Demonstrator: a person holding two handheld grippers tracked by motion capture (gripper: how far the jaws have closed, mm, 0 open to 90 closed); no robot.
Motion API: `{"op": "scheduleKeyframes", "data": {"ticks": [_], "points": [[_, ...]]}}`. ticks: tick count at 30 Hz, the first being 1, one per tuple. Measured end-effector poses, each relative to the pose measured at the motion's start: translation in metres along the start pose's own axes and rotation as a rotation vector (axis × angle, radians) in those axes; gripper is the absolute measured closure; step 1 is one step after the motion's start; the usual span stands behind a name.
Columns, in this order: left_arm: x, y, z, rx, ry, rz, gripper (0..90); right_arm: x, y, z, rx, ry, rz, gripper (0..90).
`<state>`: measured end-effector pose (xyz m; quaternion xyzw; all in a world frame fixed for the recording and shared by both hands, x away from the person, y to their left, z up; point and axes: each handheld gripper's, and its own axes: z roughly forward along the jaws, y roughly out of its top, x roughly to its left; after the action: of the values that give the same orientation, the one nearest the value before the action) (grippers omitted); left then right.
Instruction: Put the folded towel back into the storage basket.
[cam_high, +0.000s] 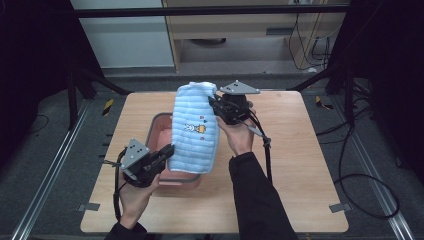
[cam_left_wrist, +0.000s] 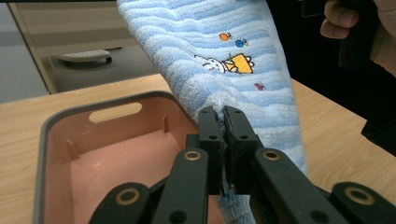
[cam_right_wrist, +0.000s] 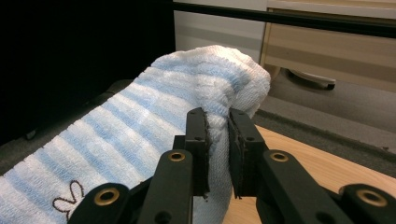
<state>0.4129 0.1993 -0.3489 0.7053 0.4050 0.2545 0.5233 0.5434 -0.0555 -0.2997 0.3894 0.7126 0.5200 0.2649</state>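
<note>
Towel (cam_high: 194, 127) between both clamped grippers

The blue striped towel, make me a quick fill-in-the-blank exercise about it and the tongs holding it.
1. The towel is held up by ____ tongs.
2. The left tongs are ____ on the towel's lower edge.
3. Below the towel sits a pink ____ on the table.
4. The embroidered animal on the towel is a ____.

Missing words: two; shut; bin; rabbit

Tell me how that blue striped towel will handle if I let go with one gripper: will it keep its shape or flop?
Probably flop: the towel sags between the left gripper and the right gripper, and bunches where the jaws pinch it. It looks light, since two small pinches carry it. The terry pile should grip well, so slipping seems unlikely. A freed end would likely drop toward the pink bin.
</note>
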Motion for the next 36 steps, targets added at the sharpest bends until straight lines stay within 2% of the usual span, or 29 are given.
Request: {"op": "scheduleKeyframes", "data": {"ticks": [6, 15, 22, 29, 36], "points": [[0.010, -0.001, -0.005, 0.003, 0.017, -0.007, 86.3, 0.008, 0.004, 0.010, 0.002, 0.013, -0.008, 79.6], [0.026, -0.008, -0.009, 0.020, 0.049, -0.025, 86.3, 0.021, 0.002, 0.035, 0.013, 0.040, -0.007, 79.6], [0.032, -0.014, -0.006, 0.041, 0.063, -0.029, 86.3, 0.024, -0.004, 0.053, 0.033, 0.051, -0.007, 79.5], [0.037, -0.021, 0.001, 0.070, 0.075, -0.033, 86.3, 0.025, -0.010, 0.062, 0.049, 0.049, -0.003, 79.5], [0.039, -0.027, 0.007, 0.093, 0.092, -0.013, 86.3, 0.023, -0.023, 0.072, 0.074, 0.055, 0.005, 79.5]]}}
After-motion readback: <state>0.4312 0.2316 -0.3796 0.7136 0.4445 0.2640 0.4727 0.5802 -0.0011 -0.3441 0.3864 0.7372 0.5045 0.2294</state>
